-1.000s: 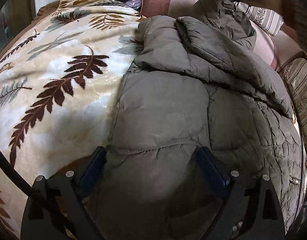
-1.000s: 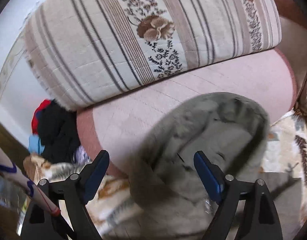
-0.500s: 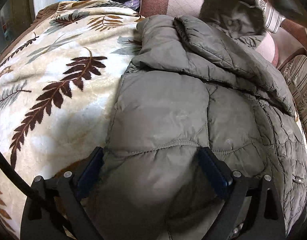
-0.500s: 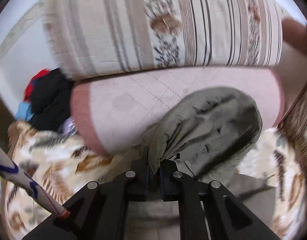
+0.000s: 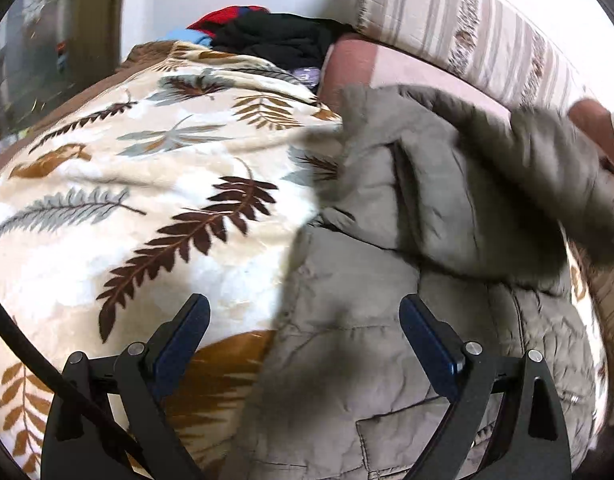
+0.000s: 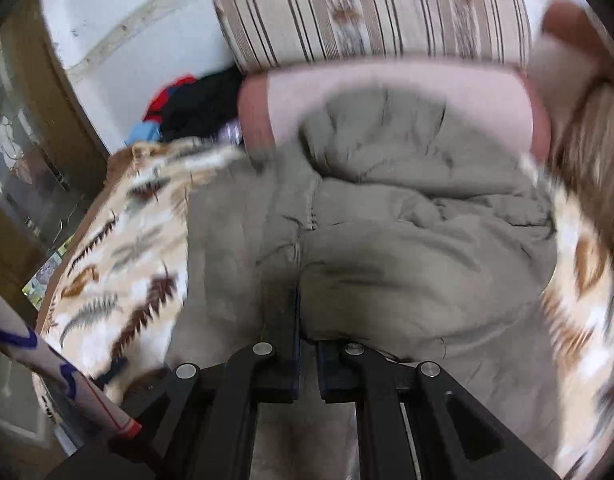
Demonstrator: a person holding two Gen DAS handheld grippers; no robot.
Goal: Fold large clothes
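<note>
**Right claw pinches the padded jacket, left claw hangs wide over its hem**

The left claw (image 5: 305, 336) is spread wide with nothing between its blue pads; directly beneath and ahead of it lies the lower part of the olive quilted jacket (image 5: 387, 320), while its left finger sits over the leaf-print blanket (image 5: 147, 200). Beyond that claw the jacket rises in a folded, blurred heap toward the right.

The right claw (image 6: 307, 356) has its fingers drawn almost together, clamped on a fold of the jacket (image 6: 407, 272), whose fabric bulges up just ahead of the tips and spreads forward and to both sides. To that claw's left the blanket shows, and a pale rod with blue markings (image 6: 63, 376) crosses the lower left corner.

Farther ahead of both claws a pink cushion (image 6: 387, 92) touches the jacket's far edge, with a striped floral cushion (image 6: 367, 12) behind it. Far left of these lies a pile of black, red and blue clothes (image 5: 267, 36).
</note>
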